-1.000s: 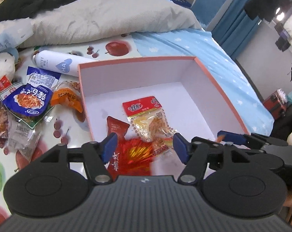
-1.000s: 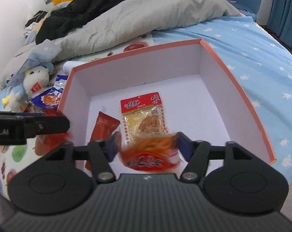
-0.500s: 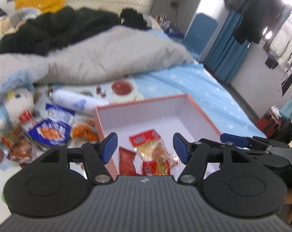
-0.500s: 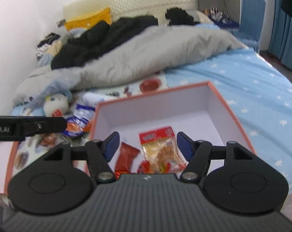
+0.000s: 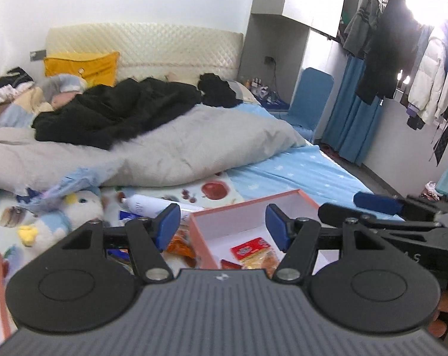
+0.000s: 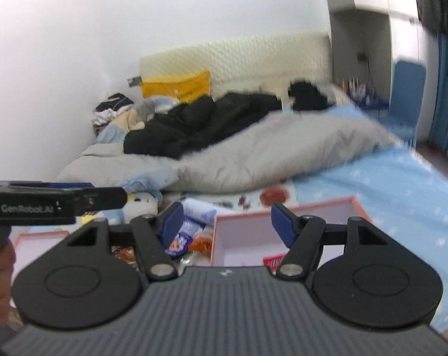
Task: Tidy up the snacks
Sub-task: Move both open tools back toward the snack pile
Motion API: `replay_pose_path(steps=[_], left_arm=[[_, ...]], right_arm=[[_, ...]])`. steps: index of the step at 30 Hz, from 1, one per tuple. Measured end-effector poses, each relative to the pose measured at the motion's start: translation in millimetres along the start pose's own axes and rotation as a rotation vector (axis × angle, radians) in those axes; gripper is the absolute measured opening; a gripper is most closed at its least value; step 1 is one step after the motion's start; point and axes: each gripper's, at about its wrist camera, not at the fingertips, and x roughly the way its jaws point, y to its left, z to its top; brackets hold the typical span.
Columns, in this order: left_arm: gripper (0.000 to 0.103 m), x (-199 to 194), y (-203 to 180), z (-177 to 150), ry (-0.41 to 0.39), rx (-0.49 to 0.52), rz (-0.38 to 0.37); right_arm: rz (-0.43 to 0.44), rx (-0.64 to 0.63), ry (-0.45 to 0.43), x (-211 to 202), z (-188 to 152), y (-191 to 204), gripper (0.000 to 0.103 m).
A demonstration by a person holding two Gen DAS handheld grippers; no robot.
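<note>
At nine o'clock, loose snack packets (image 5: 180, 244) lie outside the box. My left gripper (image 5: 222, 225) and right gripper (image 6: 227, 222) gape wide, empty. At five o'clock, the pink box (image 5: 244, 231) holds a red-topped snack (image 5: 250, 249).

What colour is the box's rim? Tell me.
Salmon-orange rim, white inside; clearest in the left wrist view.

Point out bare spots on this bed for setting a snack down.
Free: the blue star sheet between the grey duvet and the box; also the box's far floor. Crowded: the snack pile left of the box, by the plush toy.
</note>
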Motion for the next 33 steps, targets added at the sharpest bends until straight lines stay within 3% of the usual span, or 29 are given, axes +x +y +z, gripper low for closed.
replay_pose_path(steps=[14, 27, 33], left_arm=[[0.069, -85.2, 49.7, -65.5, -0.100, -0.033, 0.101], [0.069, -106.9, 86.0, -147.4, -0.041, -0.127, 0.176], [0.069, -102.5, 105.2, -188.2, -0.003, -0.140, 0.237]], right_arm=[[0.091, -0.019, -0.035, -15.7, -35.7, 67.6, 0.068], [0.168, -0.053, 0.028, -16.4, -93.2, 114.4, 0.068], [0.194, -0.048, 0.111, -7.8, -134.5, 124.0, 0.068]])
